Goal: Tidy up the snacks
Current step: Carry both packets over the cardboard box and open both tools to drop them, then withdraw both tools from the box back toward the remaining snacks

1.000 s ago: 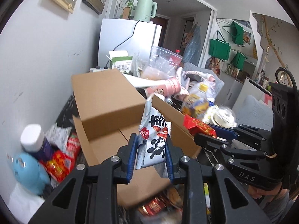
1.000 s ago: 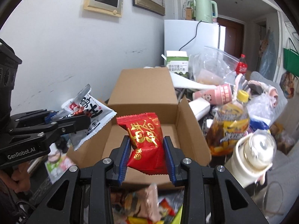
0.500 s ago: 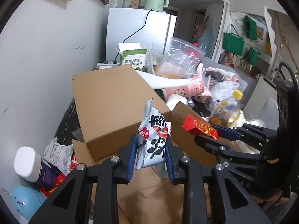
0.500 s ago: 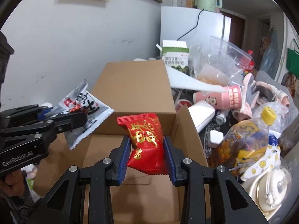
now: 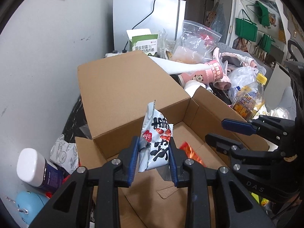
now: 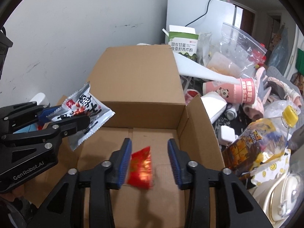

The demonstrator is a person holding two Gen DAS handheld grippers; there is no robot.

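Observation:
An open cardboard box (image 5: 121,87) (image 6: 138,79) stands against the wall. My left gripper (image 5: 153,150) is shut on a white snack packet with black characters (image 5: 156,140), held over the box's left side; it also shows in the right wrist view (image 6: 87,112). My right gripper (image 6: 149,153) is open above the box. A red snack packet (image 6: 141,168) is blurred, falling between and below its fingers into the box; it also shows in the left wrist view (image 5: 191,154).
Clutter lies right of the box: a pink panda cup (image 6: 229,92), a yellow-capped bottle (image 6: 266,134), a zip bag (image 6: 237,55), a green-white carton (image 6: 182,43). A white-capped bottle (image 5: 34,168) and a blue object (image 5: 28,207) lie left. A white fridge (image 5: 146,19) stands behind.
My right gripper opened and let go of the red packet, which is dropping into the box. Both grippers moved forward and lower over the box.

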